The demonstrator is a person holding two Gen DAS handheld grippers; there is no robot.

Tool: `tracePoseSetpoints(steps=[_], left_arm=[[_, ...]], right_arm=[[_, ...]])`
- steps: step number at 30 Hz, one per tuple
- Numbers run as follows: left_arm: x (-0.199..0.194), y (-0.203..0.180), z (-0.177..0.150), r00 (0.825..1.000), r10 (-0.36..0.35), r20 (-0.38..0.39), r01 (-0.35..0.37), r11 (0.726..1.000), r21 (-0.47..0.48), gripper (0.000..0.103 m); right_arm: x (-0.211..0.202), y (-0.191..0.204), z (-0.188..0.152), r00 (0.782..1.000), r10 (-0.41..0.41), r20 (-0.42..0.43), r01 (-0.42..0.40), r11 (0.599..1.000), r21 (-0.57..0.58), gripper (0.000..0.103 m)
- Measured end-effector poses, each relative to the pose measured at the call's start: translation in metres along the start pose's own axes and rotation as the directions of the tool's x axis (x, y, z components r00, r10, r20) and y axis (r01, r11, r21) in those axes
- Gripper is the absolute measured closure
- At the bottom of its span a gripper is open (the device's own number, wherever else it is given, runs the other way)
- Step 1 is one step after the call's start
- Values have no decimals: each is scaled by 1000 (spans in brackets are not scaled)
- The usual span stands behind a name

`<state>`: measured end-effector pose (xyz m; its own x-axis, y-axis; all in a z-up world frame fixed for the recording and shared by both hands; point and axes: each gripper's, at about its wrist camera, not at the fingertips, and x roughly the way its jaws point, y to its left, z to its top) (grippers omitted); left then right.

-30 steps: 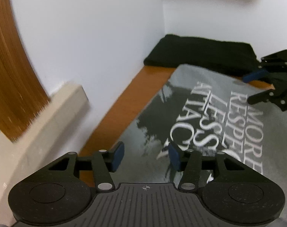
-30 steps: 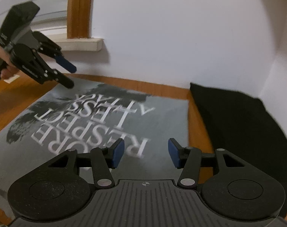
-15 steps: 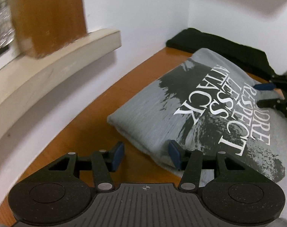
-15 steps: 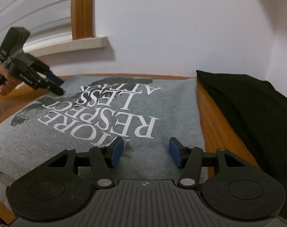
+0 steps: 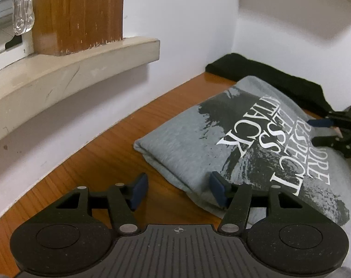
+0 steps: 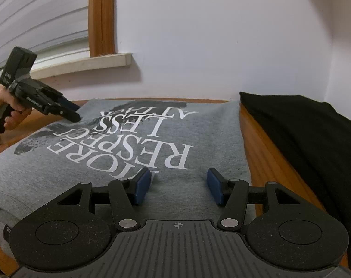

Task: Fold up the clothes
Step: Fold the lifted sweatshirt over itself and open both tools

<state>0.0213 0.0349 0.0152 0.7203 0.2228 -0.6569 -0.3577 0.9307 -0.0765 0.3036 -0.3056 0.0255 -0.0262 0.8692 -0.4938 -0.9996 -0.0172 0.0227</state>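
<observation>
A folded grey T-shirt [image 5: 194, 139] with white lettering lies flat on the wooden table [image 5: 106, 153]; it also shows in the right wrist view [image 6: 119, 143]. My left gripper [image 5: 178, 191] is open and empty, low at the shirt's left folded edge, its right finger beside the fabric. My right gripper [image 6: 178, 188] is open and empty, just above the shirt's near right part. The right gripper also shows in the left wrist view [image 5: 321, 131], the left gripper in the right wrist view [image 6: 70, 110].
A folded black garment [image 6: 302, 134] lies to the right of the shirt, against the corner walls; it also shows in the left wrist view [image 5: 268, 81]. A beige window sill [image 5: 71, 69] with a wooden frame juts out above the table's left side.
My left gripper has drawn back off the shirt to its left edge and dropped low. My right gripper has lowered toward the shirt. Both stay open.
</observation>
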Motion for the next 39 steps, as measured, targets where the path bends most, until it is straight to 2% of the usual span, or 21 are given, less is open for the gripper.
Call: tracePoseSetpoints(steps=[9,25,29,32,36,39], left_arm=[[-4,2,-11,998,-14,63,13,1000,24,37],[-2,5,-10,998,-8,60,6,1000,22,29],[-3,6,-10,998,-11,61,10,1000,20,29],[-3,5,-10,998,-11,62,10,1000,19,28],[-4,5,-10,998,-3,56,3,1000,0,26],[-6,5,-9,999,3,41,-2,999,-47,24]], right_arm=[[0,2,-1,1000,-8,0,8,1000,-3,49],[1,3,0,1000,-17,-16,17,1000,4,48],[5,3,14,995,-35,-90,35,999,4,43],[8,4,29,986,-55,-155,57,998,5,43],[7,-8,45,970,-162,-181,169,985,20,43],[7,-26,52,974,-133,-182,147,987,62,43]])
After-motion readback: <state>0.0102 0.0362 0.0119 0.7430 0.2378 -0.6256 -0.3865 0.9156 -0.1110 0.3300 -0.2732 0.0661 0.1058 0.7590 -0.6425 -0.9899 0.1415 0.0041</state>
